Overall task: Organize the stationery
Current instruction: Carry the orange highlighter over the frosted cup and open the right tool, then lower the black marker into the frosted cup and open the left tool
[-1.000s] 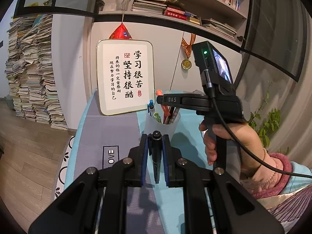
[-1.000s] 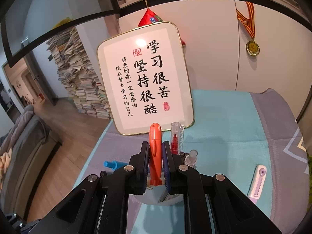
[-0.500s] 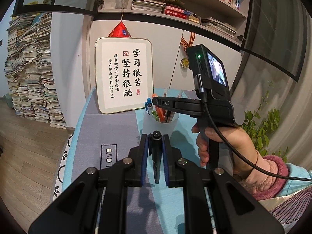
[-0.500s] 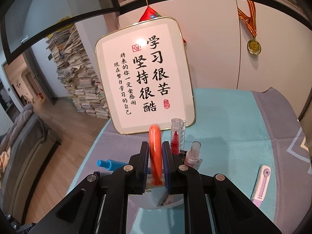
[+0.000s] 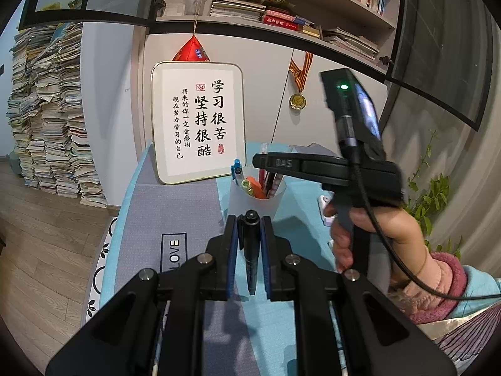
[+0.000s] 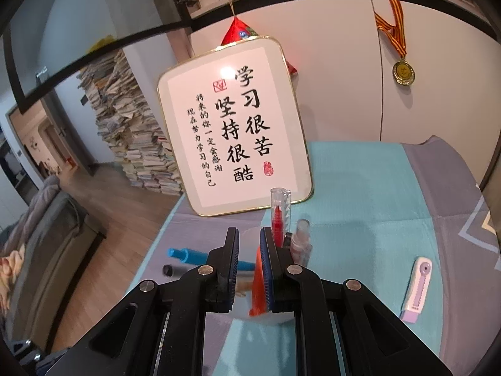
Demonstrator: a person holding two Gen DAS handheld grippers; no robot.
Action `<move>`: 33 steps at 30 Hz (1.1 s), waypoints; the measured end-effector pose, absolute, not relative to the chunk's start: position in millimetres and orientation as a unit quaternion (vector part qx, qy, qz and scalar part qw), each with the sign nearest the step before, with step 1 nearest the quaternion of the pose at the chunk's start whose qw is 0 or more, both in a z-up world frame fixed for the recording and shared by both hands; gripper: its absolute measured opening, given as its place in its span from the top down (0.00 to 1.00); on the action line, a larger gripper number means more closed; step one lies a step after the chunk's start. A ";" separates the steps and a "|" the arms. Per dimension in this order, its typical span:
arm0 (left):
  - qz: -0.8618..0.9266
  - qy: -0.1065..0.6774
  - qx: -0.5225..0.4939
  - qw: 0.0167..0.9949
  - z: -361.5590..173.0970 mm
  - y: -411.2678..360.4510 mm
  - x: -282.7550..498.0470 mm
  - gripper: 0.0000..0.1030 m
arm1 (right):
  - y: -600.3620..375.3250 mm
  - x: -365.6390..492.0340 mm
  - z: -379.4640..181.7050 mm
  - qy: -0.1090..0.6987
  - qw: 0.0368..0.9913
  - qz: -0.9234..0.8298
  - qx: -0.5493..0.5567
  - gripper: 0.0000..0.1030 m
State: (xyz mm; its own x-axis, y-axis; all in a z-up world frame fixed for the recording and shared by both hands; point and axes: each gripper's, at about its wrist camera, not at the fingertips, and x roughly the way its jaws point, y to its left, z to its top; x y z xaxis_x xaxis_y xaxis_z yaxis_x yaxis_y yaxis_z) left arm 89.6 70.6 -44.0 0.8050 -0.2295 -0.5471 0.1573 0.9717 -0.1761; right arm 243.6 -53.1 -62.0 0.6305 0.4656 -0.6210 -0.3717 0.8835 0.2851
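Note:
A black marker [image 5: 250,244] stands clamped between the blue pads of my left gripper [image 5: 249,219], just short of the translucent pen cup [image 5: 256,203]. My right gripper [image 5: 256,160] hovers over the cup's mouth. In the right wrist view the right gripper [image 6: 250,235] shows a narrow empty gap at its tips. The orange pen [image 6: 257,282] is blurred, low along the right pad and dropping into the cup [image 6: 249,241]. From the left wrist view the orange pen [image 5: 255,185] leans inside the cup among other pens.
A framed calligraphy board [image 6: 235,125] leans on the wall behind the cup. A purple-and-white cutter [image 6: 418,285] lies on the blue-grey cloth to the right. A blue pen [image 6: 188,255] pokes out to the left. A person's hand [image 5: 360,228] holds the right gripper; a plant [image 5: 432,194] stands beyond.
The orange pen has slid down out of the right gripper's tips into the cup. The left gripper and its black marker have stayed put.

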 end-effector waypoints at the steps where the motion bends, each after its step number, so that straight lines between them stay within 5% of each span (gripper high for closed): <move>1: -0.104 0.293 -0.060 0.949 -42.4 70.0 89.8 0.88 | -56.4 239.9 -59.7 0.359 0.901 0.234 0.068 0.86; 23: -0.095 0.215 -0.030 0.971 35.8 37.2 119.3 0.88 | -158.6 178.8 -82.2 0.399 0.888 0.206 0.103 0.86; 33: -0.051 0.222 -0.014 0.974 29.5 26.9 176.0 0.88 | -191.3 169.4 -94.3 0.400 0.885 0.199 0.129 0.86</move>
